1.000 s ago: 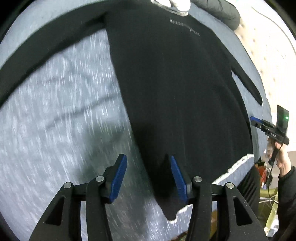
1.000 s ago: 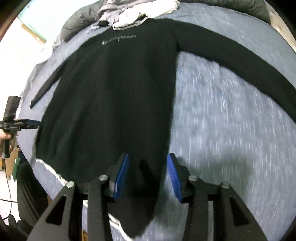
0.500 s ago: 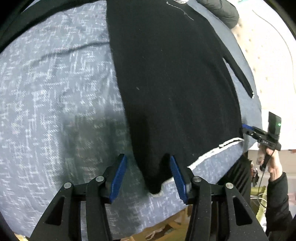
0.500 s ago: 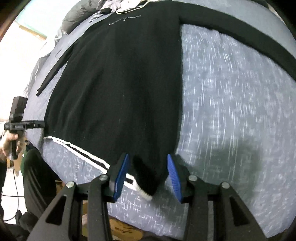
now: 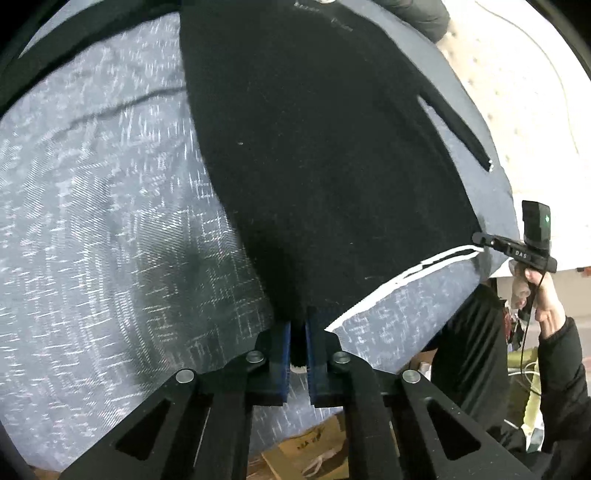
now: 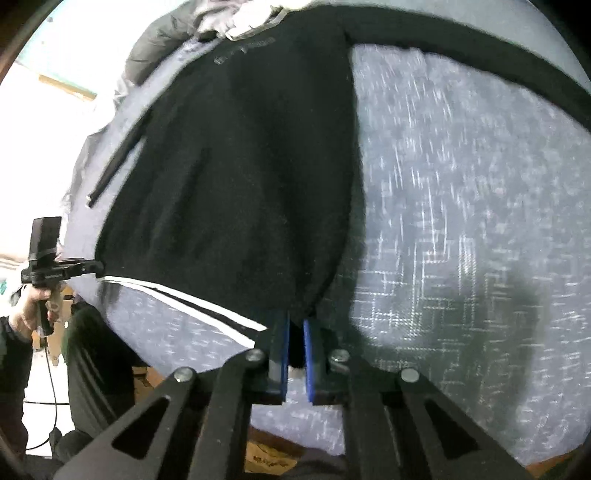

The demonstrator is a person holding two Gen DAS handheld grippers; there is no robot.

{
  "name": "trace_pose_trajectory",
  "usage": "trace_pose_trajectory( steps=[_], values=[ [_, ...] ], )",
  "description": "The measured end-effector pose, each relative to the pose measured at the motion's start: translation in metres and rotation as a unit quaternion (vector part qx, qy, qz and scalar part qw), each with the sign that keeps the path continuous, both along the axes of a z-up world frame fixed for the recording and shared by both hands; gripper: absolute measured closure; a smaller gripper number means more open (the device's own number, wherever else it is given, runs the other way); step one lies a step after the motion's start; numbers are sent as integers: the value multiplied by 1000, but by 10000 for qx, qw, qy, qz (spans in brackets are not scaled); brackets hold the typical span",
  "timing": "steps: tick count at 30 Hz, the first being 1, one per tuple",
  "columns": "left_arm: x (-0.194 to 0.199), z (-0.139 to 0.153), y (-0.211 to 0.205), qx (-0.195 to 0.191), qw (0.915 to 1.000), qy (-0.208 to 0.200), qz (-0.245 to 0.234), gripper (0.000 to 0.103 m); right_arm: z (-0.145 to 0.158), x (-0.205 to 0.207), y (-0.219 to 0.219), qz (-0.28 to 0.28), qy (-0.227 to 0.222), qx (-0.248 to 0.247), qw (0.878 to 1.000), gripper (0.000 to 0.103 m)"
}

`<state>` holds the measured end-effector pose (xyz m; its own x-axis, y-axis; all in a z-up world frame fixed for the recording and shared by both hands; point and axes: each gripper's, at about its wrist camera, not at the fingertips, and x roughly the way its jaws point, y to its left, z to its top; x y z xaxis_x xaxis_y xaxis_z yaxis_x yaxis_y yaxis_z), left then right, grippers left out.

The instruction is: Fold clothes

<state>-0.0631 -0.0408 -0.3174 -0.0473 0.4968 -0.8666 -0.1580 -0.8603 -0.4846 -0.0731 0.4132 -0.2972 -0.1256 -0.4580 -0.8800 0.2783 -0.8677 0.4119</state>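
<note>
The left gripper (image 5: 298, 332) and right gripper (image 6: 294, 334), blue pads pressed together, each pinch a bottom corner of the black long-sleeved sweater with a white-striped hem (image 5: 325, 155), which lies spread flat on the grey-blue patterned bedcover (image 5: 103, 221), sleeves outstretched; crumpled garments (image 6: 236, 22) lie beyond its collar.

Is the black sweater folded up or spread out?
Spread out: the black sweater lies flat on the grey bedspread, sleeves stretched sideways.
</note>
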Motion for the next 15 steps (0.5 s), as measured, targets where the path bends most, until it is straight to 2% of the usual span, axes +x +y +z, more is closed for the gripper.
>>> trace_pose_trajectory(
  steps=[3,5,15],
  values=[
    [5,18,-11,19,9999,157,-43,97,20,7,-3,221,213,71,9995,98],
    [6,19,-17,-39,9999,156,-41,97,22,10,-1,325,197,106,9992,98],
    [17,-18,-24,-323,9993,-209,-23,98,-25,22,-16,518,-257,497,9971,97]
  ],
)
